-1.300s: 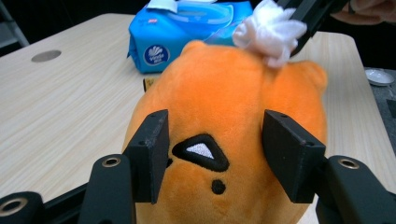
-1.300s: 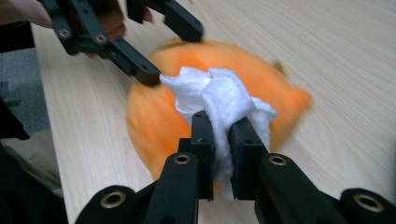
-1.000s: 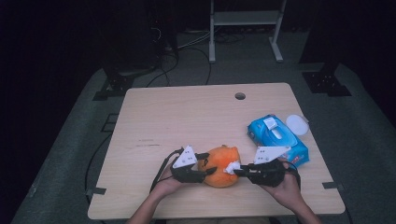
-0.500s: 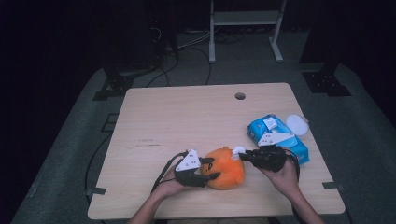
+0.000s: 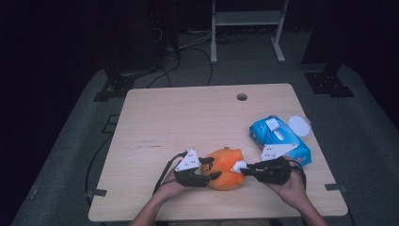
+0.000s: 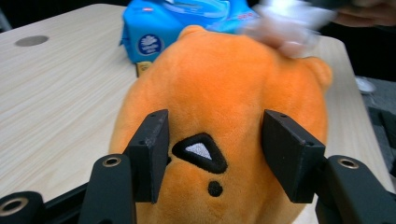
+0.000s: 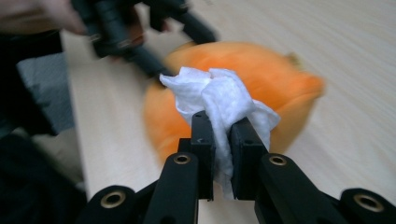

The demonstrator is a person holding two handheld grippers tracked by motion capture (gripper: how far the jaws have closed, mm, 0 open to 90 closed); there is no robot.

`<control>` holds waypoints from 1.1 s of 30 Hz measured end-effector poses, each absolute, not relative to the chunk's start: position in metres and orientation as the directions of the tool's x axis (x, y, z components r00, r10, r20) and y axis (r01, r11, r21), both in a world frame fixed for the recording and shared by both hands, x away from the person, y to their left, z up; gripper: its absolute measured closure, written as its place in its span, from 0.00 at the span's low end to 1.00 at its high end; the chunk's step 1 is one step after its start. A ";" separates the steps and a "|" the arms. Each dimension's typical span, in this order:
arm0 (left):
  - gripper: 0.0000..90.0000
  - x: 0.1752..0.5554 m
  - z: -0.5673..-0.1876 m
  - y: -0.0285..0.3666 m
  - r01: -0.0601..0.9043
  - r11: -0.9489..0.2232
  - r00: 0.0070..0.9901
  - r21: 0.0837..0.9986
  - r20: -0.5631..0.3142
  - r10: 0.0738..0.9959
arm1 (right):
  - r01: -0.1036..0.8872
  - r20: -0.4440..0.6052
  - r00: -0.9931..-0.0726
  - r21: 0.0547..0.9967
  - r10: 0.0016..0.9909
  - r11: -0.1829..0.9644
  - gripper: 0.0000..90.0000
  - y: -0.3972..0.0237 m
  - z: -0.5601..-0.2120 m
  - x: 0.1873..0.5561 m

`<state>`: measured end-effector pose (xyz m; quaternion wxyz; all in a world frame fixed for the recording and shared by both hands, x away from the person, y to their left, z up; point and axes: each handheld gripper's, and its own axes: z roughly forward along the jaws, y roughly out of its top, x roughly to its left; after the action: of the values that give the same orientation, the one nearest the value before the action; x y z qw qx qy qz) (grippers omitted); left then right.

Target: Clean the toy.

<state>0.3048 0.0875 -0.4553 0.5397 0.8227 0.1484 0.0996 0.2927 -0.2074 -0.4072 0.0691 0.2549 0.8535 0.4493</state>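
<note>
- An orange plush toy (image 5: 226, 167) lies on the wooden table (image 5: 188, 122), close to the edge where the person sits.
- The left gripper (image 5: 203, 173) is at the toy's left side. Its two black jaws press into the soft toy, one on each side, and hold it in place.
- In the left gripper view the toy's (image 6: 219, 121) little black triangle mark sits right between the two jaws.
- The left jaws have been squeezing and easing a tiny bit, with the toy between them.
- The right gripper (image 5: 243, 168) is at the toy's right side. Its jaws are nearly together and pinch a crumpled white wipe (image 5: 238, 165).
- In the right gripper view the wipe (image 7: 219, 100) sticks up from the jaws and touches the top of the orange toy (image 7: 280, 79).
- A blue pack of wipes (image 5: 278, 138) lies on the table just behind the right gripper, near the right edge.
- A small white round lid (image 5: 299, 125) sits just beside the pack, at the far right.
- The person's two hands hold the grippers from the near edge.
</note>
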 end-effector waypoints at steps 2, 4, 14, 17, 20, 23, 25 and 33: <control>0.48 0.302 -0.455 0.084 0.118 -0.385 0.947 0.915 0.013 0.322 | 0.399 0.124 -0.834 0.809 0.537 0.432 0.90 -0.209 -0.408 0.301; 0.48 0.300 -0.455 0.081 0.103 -0.395 0.947 0.913 0.031 0.319 | 0.414 0.128 -0.811 0.815 0.572 0.405 0.90 -0.209 -0.410 0.311; 0.46 0.305 -0.454 0.084 0.165 -0.366 0.918 0.916 -0.006 0.397 | 0.378 0.139 -0.877 0.790 0.460 0.483 0.90 -0.209 -0.408 0.288; 0.46 0.305 -0.455 0.085 0.176 -0.361 0.914 0.916 -0.016 0.405 | 0.340 0.102 -0.897 0.781 0.430 0.524 0.90 -0.201 -0.404 0.277; 0.45 0.304 -0.455 0.083 0.149 -0.368 0.924 0.918 0.004 0.383 | 0.350 0.104 -0.888 0.784 0.448 0.513 0.90 -0.198 -0.405 0.283; 0.45 0.300 -0.454 0.079 0.121 -0.377 0.936 0.918 0.021 0.351 | 0.374 0.108 -0.862 0.795 0.495 0.477 0.90 -0.200 -0.405 0.292; 0.45 0.296 -0.454 0.074 0.094 -0.395 0.947 0.914 0.041 0.320 | 0.387 0.105 -0.841 0.804 0.531 0.452 0.90 -0.201 -0.405 0.298; 0.24 0.299 -0.443 0.077 0.096 -0.377 0.930 0.921 0.051 0.363 | 0.384 0.080 -0.838 0.789 0.540 0.480 0.90 -0.205 -0.410 0.299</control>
<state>0.2994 0.0768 -0.4431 0.5404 0.8204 0.1401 0.1235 0.2986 -0.2046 -0.4100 0.0898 0.2700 0.8555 0.4325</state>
